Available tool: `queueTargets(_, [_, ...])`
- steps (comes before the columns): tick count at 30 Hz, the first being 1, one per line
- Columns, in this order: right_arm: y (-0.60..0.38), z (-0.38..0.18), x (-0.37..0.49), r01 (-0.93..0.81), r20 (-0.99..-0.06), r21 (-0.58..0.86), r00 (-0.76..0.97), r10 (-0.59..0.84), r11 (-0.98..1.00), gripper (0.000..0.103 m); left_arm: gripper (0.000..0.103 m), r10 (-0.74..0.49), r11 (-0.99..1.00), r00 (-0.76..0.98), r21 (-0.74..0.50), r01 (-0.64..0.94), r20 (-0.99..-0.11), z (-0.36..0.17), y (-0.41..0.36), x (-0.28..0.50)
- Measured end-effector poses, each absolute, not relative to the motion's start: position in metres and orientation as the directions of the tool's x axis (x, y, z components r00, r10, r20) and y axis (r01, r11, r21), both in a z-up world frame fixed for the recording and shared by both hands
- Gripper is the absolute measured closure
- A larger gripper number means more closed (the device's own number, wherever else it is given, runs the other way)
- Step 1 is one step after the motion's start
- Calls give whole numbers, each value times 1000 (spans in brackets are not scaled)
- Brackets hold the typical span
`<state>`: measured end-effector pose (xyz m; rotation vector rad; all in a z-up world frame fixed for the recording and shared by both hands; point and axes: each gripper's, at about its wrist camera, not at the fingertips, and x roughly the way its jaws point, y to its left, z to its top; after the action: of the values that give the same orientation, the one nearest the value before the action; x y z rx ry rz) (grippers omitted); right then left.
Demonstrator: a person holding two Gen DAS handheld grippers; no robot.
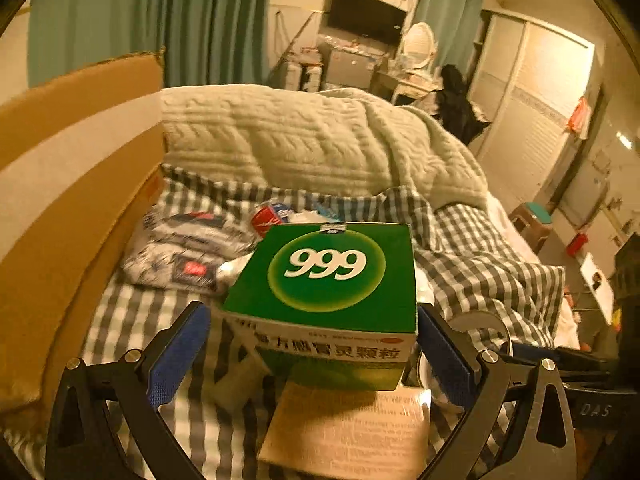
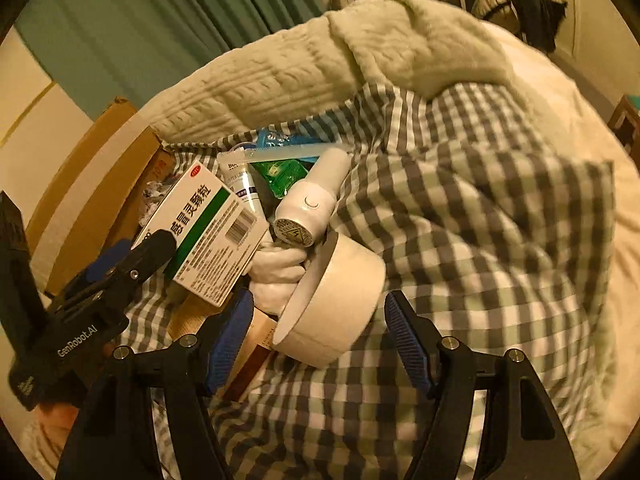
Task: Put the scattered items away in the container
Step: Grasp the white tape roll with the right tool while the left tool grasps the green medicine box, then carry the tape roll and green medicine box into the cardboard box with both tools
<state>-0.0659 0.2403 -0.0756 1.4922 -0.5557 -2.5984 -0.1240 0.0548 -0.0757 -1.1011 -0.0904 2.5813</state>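
**Medicine box between the left tongs, white tub before the right**

The left gripper [image 1: 316, 344] has the green 999 medicine box [image 1: 332, 276] between its blue pads; the right pad touches it, the left stands just clear, so a firm grasp cannot be told. Beneath the box lies a tan booklet [image 1: 352, 428]. The right gripper [image 2: 320, 344] is released, its jaws apart around a white round tub [image 2: 336, 312] without touching. Beyond the tub lies a white hair dryer [image 2: 312, 200]. A cardboard box [image 1: 80, 184] stands left on the checked bedsheet [image 2: 480, 240].

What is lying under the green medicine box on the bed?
Under the green medicine box lies a tan printed booklet on the checked sheet. The box hides the booklet's far end and whatever else sits beneath.
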Motion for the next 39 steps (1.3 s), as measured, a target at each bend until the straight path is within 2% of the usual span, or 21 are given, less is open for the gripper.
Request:
queueTargets(2, [240, -82, -71, -110, -817, 375, -508, -272, -921, 48, 0, 356, -932, -634, -215, -291, -686, -80, 55, -128])
queueTargets(5, [237, -90, -74, -117, -825, 383, -489, -283, -916, 54, 0, 373, -925, -622, -225, -305, -688, -86, 60, -135])
queueTargets(8, [233, -97, -75, -120, -835, 377, -474, -281, -919, 65, 0, 351, -933, -635, -202, -297, -688, -90, 66, -141])
queueTargets(12, [232, -98, -75, -122, -834, 367, -482, -268, -922, 65, 0, 351, -933, -626, -206, -294, -696, -93, 69, -144])
queueTargets(14, [232, -97, -76, -123, -834, 361, -486, -261, -925, 66, 7, 345, -934, -635, -188, -303, -691, -91, 70, -141])
queueTargets(22, [224, -69, -62, -82, -818, 280, -543, -193, -956, 67, 8, 311, -950, -657, -206, -234, -687, -67, 57, -115])
queueTargets(29, [206, -48, -49, -48, -799, 214, -583, -147, -976, 71, 8, 154, -983, -708, -31, -183, -689, -42, 56, -82])
queueTargets(39, [184, -18, -44, 9, -791, 126, -602, -106, -992, 77, 8, 116, -988, -783, 7, -152, -611, -3, 34, -60])
